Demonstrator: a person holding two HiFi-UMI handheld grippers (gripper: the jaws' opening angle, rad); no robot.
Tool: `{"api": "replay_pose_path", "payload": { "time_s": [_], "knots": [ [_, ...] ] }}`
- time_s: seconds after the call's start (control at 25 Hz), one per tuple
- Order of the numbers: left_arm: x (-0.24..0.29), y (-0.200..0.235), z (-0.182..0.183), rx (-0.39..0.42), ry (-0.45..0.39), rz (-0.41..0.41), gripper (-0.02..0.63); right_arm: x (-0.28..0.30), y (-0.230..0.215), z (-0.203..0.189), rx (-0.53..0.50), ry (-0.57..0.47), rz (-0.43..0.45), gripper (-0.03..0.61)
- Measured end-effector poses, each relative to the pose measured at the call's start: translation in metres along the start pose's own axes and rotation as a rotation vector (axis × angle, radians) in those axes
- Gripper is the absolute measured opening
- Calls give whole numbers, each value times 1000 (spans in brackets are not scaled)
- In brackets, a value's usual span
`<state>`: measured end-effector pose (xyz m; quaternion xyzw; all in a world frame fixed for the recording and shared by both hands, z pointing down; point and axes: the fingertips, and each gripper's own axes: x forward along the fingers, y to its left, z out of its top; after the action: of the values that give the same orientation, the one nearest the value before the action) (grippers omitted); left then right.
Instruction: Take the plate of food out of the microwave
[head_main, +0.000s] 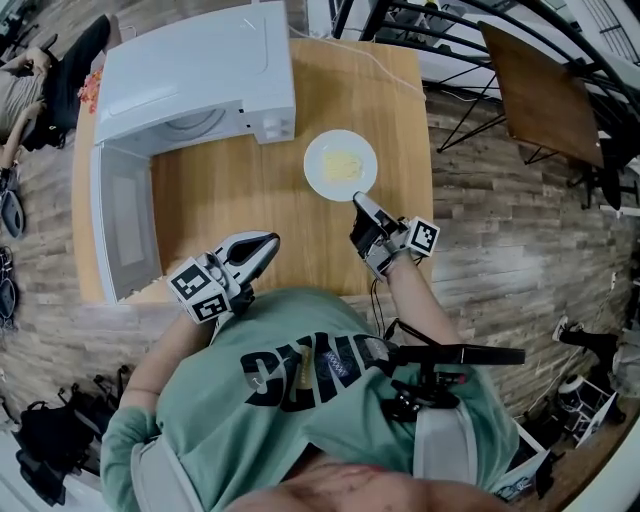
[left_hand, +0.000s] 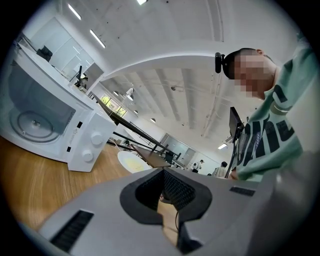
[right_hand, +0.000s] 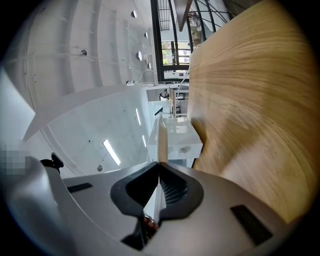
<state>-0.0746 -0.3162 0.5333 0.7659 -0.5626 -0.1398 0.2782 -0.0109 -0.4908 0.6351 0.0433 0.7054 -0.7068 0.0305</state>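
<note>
Microwave door (head_main: 125, 230) hangs wide open at the far left. The microwave (head_main: 200, 75) behind it shows only its bare turntable in the left gripper view, so I judge the removal itself done. What is left is to set the plate down cleanly and let go.

My left gripper (head_main: 268, 240) hovers over the table (head_main: 250, 200) near my body. Its jaws are drawn together on nothing, with wood showing behind them. It has no part in this step, and I would leave it where it is, clear of the plate.

Further right, the plate (head_main: 318, 150) lies out on the table in front of the microwave's control side, with the pale food (head_main: 343, 166) heaped at its centre. I cannot tell from the head view whether it rests fully on the wood or sits a little above it.

My right gripper (head_main: 360, 200) is clamped on the near rim. In the right gripper view the white edge runs straight between the closed pads, and the gripper is rolled on its side.

To finish well, I would:
- level the rim so the food does not slide
- lower until the base sits flat
- open the jaws fully before drawing back along the rim's line, so that the pads do not drag the plate toward the table edge.
</note>
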Motion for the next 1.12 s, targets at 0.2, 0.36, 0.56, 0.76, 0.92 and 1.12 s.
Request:
{"api": "replay_pose_path", "payload": {
  "time_s": [0.2,0.36,0.56,0.76,0.92,1.12],
  "knots": [
    [15,1,-5,-15,17,-14,3,-16,-13,14,1,-23,-32,17],
    [26,6,-7,-24,27,-20,3,-26,-27,28,-6,-35,-62,17],
    [35,12,-10,-35,44,-21,3,-36,-47,41,2,-48,-106,17],
    [40,18,-13,-47,56,-18,3,-41,-67,51,14,-52,-144,17],
    [43,22,-12,-52,61,-17,3,-44,-81,56,17,-51,-174,17],
    [44,26,-13,-56,62,-13,3,-46,-94,58,27,-48,-203,17]
  ]
}}
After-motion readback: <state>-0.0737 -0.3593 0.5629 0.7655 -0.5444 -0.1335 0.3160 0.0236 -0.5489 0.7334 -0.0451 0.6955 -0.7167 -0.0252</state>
